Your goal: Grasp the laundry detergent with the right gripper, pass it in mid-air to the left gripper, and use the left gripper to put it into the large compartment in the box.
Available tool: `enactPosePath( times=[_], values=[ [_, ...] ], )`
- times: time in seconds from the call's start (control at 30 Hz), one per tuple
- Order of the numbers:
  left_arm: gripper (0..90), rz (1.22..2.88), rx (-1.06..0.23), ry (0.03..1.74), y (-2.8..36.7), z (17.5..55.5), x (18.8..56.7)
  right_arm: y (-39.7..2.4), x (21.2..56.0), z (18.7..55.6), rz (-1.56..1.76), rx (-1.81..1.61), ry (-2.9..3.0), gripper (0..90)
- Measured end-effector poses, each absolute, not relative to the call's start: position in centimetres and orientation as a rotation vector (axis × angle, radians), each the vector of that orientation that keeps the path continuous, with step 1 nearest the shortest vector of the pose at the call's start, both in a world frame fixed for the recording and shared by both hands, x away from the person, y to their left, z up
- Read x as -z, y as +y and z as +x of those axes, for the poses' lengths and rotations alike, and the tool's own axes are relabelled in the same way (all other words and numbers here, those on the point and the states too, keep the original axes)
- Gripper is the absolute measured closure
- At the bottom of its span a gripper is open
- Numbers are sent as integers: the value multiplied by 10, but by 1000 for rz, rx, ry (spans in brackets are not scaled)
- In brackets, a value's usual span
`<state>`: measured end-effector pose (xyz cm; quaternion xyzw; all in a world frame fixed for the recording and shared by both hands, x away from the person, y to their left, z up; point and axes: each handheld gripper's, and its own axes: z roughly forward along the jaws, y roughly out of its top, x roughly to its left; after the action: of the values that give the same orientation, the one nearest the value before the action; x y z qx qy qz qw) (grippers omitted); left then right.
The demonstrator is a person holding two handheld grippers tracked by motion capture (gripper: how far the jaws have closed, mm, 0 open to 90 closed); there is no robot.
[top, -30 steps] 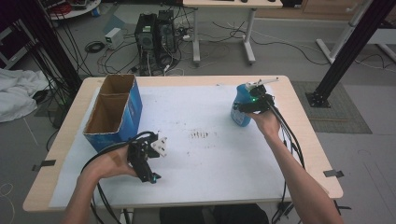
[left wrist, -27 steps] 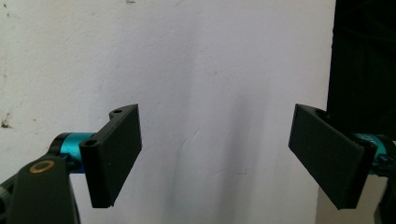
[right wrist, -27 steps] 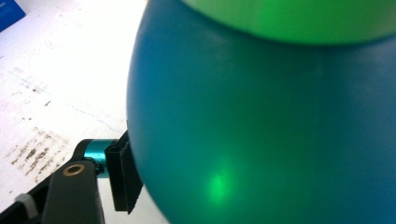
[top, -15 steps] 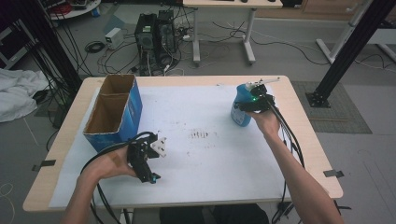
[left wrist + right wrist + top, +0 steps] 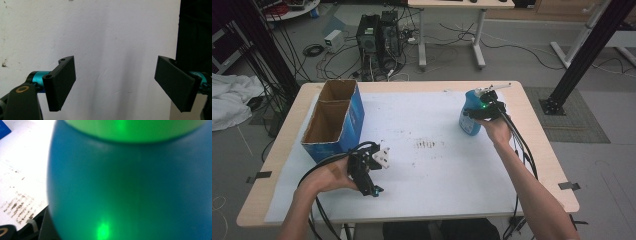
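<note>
My right gripper (image 5: 476, 114) had just been closing around the blue bottle (image 5: 469, 116) near the table's right edge, apparently gripping it for lifting; my left gripper (image 5: 115, 85) gaped, holding nothing.

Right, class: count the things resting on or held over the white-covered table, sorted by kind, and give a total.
Blue bottle: 1
Open cardboard box: 1
Hand-held tool: 2, the left tool and the right tool
Total: 4

Blue spray bottle (image 5: 470, 116), upright on the table's far right side.
</note>
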<state>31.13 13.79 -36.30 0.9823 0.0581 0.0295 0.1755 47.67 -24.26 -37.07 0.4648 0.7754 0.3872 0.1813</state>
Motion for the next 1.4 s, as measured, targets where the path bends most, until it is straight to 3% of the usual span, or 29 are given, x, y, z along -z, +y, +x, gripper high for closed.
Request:
enactPosePath(
  times=[1.1,1.4],
  values=[
    [173,2770,-81,160,137,312,360,-243,371,475,1274,-1084,2153,466],
    [173,2758,-98,171,137,322,333,-243,341,460,1078,-1154,2260,465]
  ],
)
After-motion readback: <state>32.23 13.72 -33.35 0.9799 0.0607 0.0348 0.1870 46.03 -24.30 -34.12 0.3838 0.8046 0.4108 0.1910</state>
